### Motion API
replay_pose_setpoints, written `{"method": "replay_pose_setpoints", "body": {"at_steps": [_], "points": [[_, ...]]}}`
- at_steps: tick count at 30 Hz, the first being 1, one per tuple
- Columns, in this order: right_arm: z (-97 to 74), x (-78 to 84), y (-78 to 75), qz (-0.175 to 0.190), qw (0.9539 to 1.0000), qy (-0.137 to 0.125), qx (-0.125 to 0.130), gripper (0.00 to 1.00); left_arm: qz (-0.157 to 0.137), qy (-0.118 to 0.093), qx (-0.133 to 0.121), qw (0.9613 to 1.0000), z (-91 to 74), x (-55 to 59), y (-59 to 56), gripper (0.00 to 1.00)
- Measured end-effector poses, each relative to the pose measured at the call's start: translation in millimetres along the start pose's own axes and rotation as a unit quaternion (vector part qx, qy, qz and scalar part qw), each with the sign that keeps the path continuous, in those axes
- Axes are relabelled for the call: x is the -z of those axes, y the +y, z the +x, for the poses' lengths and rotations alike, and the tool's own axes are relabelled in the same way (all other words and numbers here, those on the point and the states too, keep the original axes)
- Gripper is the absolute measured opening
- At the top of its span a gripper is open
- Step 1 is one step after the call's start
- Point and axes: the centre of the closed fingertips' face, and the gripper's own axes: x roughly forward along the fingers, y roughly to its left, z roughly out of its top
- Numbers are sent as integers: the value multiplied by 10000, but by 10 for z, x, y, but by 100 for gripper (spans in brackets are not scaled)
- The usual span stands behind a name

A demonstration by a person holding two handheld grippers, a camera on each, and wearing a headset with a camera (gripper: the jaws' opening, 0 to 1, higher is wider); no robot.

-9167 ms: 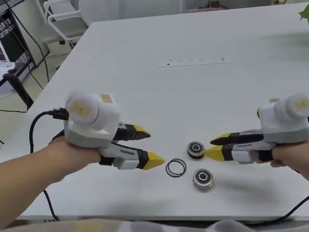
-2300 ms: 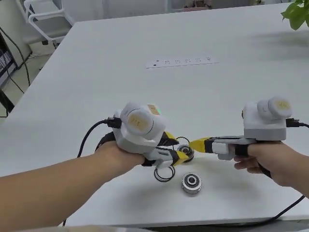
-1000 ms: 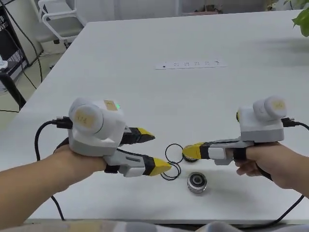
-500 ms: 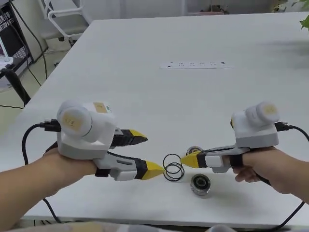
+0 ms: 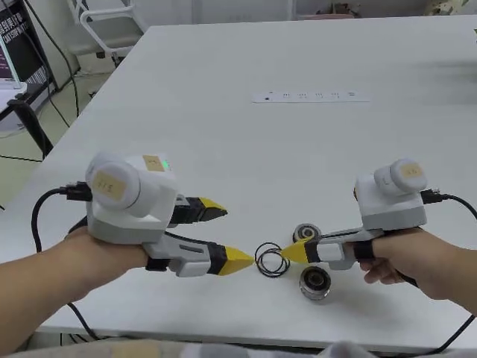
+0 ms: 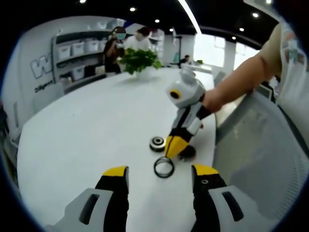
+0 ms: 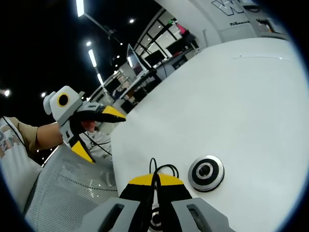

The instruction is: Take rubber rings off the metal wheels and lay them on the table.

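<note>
Jaws of the right gripper (image 7: 154, 182) are pressed together, and a thin black rubber ring (image 7: 164, 167) runs into the seam between their yellow tips, so it looks clamped there, its free loop curving out just past the tips. In the head view that gripper (image 5: 292, 252) lies low and nearly level over the white table (image 5: 298, 149), pointing left, with the right hand (image 5: 406, 257) wrapped around its grip from behind and the forearm coming in from the right edge. Its tip touches two overlapping rings (image 5: 272, 259) that lie flat on the table. One metal wheel (image 5: 305, 233) sits just behind the tip and a second wheel (image 5: 315, 282) just in front of it, both on the table. The left gripper (image 5: 226, 234) is held above the table, pointing right toward the rings, its jaws spread wide apart and gripping nothing; the left hand (image 5: 112, 250) holds it from below, wrist straight.
</note>
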Motion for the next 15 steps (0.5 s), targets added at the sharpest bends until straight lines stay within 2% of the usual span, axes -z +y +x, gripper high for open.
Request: {"method": "replay_pose_setpoints", "body": {"at_steps": [15], "points": [[14,61,-80,-136,9997,149,120,0,6,39,0,10000,24,6,11,53]]}}
